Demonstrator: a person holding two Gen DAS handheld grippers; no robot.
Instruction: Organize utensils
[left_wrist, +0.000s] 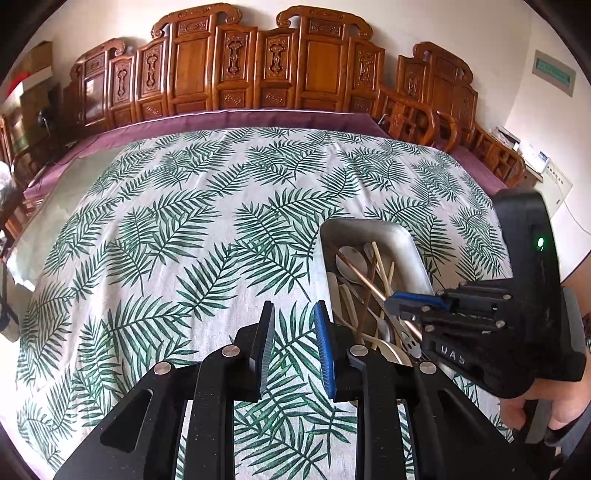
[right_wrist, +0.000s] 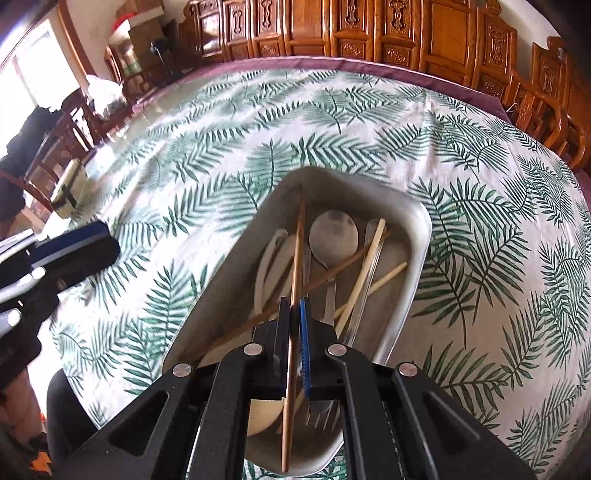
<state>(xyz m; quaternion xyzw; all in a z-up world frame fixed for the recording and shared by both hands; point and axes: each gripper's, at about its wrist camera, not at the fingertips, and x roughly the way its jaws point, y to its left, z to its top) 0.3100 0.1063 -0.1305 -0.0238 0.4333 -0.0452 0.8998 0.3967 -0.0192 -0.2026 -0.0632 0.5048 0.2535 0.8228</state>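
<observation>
Right gripper (right_wrist: 294, 314) fingers pinched on a reddish-brown chopstick (right_wrist: 296, 258) over the metal tray (right_wrist: 417, 258) of spoons, chopsticks and a fork; left gripper (left_wrist: 294, 325) fingers parted, holding nothing, just left of the tray. "UAS" legible on the right gripper's body; the wall sign (left_wrist: 553, 72) unreadable. Underneath, a bench in fern-print cloth (left_wrist: 184, 221), carved wooden chairs (left_wrist: 258, 62) behind.

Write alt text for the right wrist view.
The right tool is shut on a brown chopstick over a metal tray holding a metal spoon, pale chopsticks and other utensils. The tray sits on a leaf-print tablecloth, with the left tool at the left edge.
</observation>
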